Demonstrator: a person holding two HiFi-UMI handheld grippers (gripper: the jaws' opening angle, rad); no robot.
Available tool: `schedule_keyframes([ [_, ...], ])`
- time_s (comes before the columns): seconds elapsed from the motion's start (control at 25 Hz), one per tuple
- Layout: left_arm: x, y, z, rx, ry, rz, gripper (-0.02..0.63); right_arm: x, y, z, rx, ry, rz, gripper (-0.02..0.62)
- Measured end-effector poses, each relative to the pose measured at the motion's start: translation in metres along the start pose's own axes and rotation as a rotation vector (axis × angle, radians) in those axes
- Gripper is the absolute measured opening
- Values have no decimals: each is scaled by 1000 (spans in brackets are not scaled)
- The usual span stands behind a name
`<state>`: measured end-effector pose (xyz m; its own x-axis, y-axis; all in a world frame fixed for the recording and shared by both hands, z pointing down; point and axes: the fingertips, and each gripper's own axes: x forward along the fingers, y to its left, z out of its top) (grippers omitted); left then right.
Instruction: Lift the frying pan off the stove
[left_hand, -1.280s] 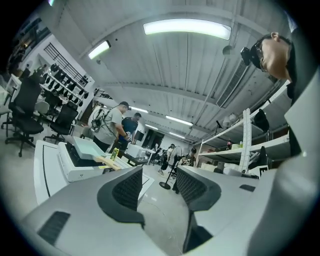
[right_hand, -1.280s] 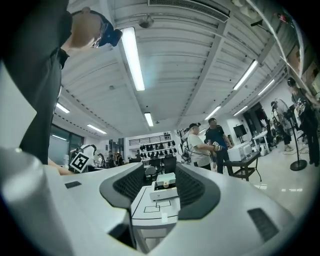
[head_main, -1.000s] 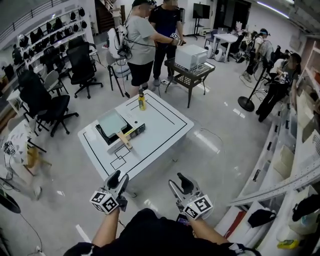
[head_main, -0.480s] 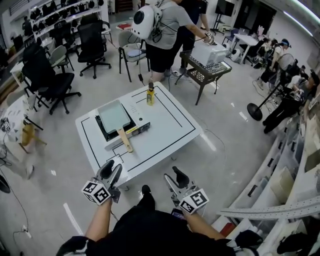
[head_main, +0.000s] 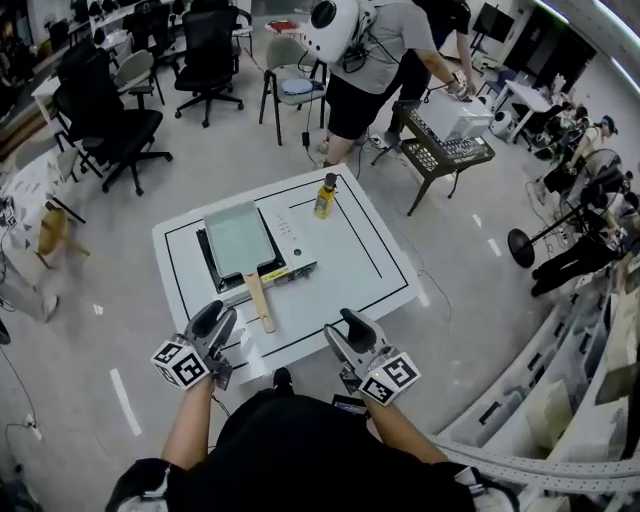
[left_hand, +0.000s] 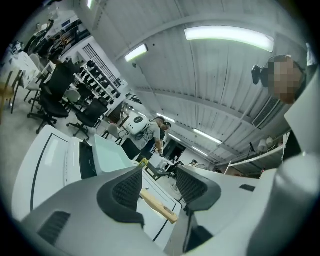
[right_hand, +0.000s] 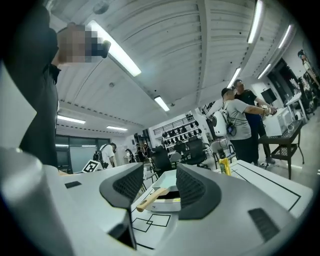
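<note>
A pale green rectangular frying pan (head_main: 238, 238) sits on a portable stove (head_main: 295, 270) on the white table (head_main: 355, 262). Its wooden handle (head_main: 260, 301) points toward me. My left gripper (head_main: 217, 319) hangs open just short of the table's near edge, left of the handle's end. My right gripper (head_main: 345, 328) is open too, off the same edge further right. In the left gripper view the handle (left_hand: 158, 205) shows between the open jaws of the gripper (left_hand: 159, 183), well ahead, with the pan (left_hand: 107, 156) behind. The right gripper (right_hand: 154, 188) frames the pan (right_hand: 168, 180) and handle (right_hand: 152, 199) likewise.
A yellow bottle (head_main: 325, 196) stands at the table's far side. A person (head_main: 375, 55) stands behind the table beside a black mesh table (head_main: 450, 150) with a white box. Office chairs (head_main: 115, 130) stand at far left, a fan stand (head_main: 522, 246) and shelving at right.
I have walked up to the table, which now lies much nearer and more directly below. Both grippers have come close to its near edge and stay open.
</note>
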<state>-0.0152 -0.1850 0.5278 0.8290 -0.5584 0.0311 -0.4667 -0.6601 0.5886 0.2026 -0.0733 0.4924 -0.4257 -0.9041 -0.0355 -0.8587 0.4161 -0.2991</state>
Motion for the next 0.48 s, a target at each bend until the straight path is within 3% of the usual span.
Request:
schedule_keyframes([
  [0.28,15,19,-6,-78,25,12,212,45,-16,-14,33,109,98,202],
  [0.48,25,32,-11,-182,55,-5,221,73,-15,-30,146,174,177,202],
])
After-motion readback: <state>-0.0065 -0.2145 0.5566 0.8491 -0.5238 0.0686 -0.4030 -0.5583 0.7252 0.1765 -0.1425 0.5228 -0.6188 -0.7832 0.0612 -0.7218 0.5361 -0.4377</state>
